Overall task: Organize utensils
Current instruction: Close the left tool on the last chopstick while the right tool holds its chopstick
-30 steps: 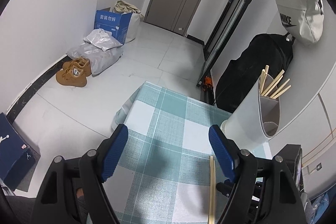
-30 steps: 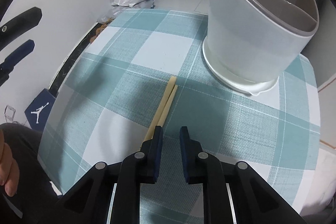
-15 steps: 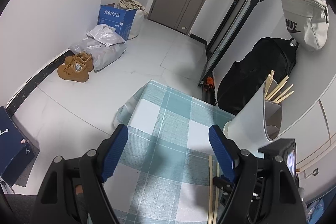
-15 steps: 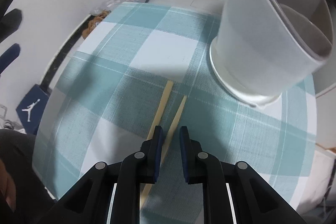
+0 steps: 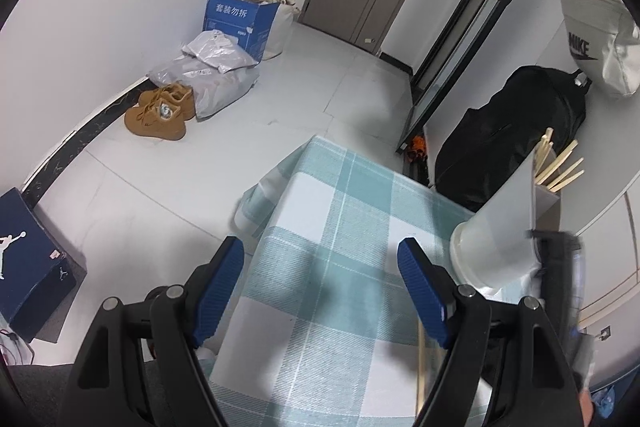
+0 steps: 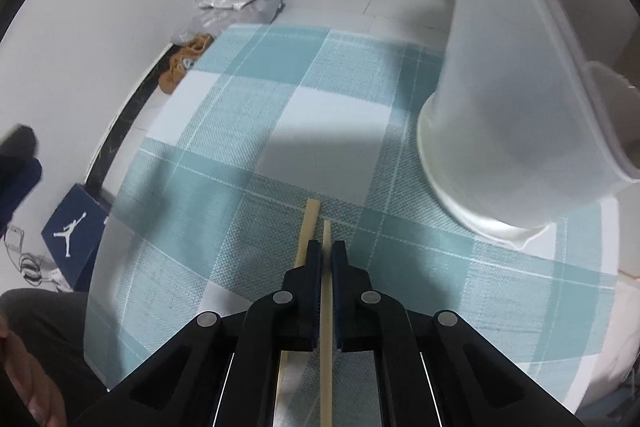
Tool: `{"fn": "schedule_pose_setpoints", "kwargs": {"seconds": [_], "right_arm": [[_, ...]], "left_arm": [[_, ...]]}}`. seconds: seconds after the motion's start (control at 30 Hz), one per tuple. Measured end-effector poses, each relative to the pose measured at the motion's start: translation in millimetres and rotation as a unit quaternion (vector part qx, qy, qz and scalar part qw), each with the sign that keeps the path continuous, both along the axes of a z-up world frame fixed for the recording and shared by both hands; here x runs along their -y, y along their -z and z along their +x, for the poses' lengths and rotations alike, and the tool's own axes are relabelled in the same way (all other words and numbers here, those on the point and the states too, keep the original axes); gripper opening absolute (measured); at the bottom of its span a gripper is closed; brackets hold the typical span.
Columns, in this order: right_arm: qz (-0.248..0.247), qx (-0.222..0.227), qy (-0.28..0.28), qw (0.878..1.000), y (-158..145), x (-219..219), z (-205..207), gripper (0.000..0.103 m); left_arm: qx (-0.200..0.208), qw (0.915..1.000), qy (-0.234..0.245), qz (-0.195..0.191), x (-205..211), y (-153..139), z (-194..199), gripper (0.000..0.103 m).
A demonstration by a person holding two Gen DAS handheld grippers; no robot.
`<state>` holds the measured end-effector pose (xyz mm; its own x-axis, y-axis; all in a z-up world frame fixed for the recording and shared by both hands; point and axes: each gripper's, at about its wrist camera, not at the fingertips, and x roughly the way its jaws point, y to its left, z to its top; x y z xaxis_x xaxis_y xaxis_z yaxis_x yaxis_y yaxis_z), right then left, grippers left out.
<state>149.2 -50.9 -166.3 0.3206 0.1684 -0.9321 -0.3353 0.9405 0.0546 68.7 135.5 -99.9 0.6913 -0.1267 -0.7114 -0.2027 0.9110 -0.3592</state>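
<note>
Two wooden chopsticks lie on the teal checked tablecloth (image 6: 280, 99). In the right wrist view my right gripper (image 6: 327, 251) has its jaws nearly shut around one chopstick (image 6: 327, 307), which runs between the fingers. The second chopstick (image 6: 307, 227) lies just left of the left finger. The white utensil holder (image 6: 512, 115) stands at the right, close by. In the left wrist view my left gripper (image 5: 320, 279) is open and empty above the table's left edge. The holder (image 5: 500, 227) shows several chopsticks (image 5: 556, 167) standing in it.
On the floor are a blue cardboard box (image 5: 240, 19), grey bags (image 5: 212, 75), brown shoes (image 5: 160, 111) and a dark blue shoebox (image 5: 28, 255). A black bag (image 5: 512, 131) leans on the wall behind the table. The table's edge (image 5: 256, 227) drops away on the left.
My right gripper moved forward and lower along the chopsticks, and its jaws closed in around one of them. The left gripper drew back to the left, still open.
</note>
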Motion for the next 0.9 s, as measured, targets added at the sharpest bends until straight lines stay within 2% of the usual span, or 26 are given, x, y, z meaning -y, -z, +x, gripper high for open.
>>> {"fn": "schedule_pose_setpoints", "kwargs": {"seconds": [0.13,0.27,0.47,0.63,0.73,0.9], "right_arm": [[0.048,0.029,0.005,0.998,-23,14,-12,0.004],[0.113,0.059,0.017,0.992,-48,38,-23,0.004],[0.199,0.072,0.062,0.975,-59,86,-35,0.004],[0.284,0.053,0.119,0.950,-52,134,-38,0.004],[0.329,0.038,0.159,0.930,-40,162,-39,0.004],[0.367,0.027,0.199,0.908,-27,194,-47,0.004]], "left_arm": [[-0.013,0.9998,0.007,0.011,5,5,2,0.075],[-0.030,0.9989,0.027,0.022,16,12,5,0.075],[-0.068,0.9928,0.093,0.032,44,25,8,0.075],[-0.082,0.9868,0.138,0.023,65,27,7,0.075],[-0.098,0.9819,0.158,0.034,78,30,10,0.075],[-0.129,0.9720,0.184,0.068,97,33,18,0.075]]}}
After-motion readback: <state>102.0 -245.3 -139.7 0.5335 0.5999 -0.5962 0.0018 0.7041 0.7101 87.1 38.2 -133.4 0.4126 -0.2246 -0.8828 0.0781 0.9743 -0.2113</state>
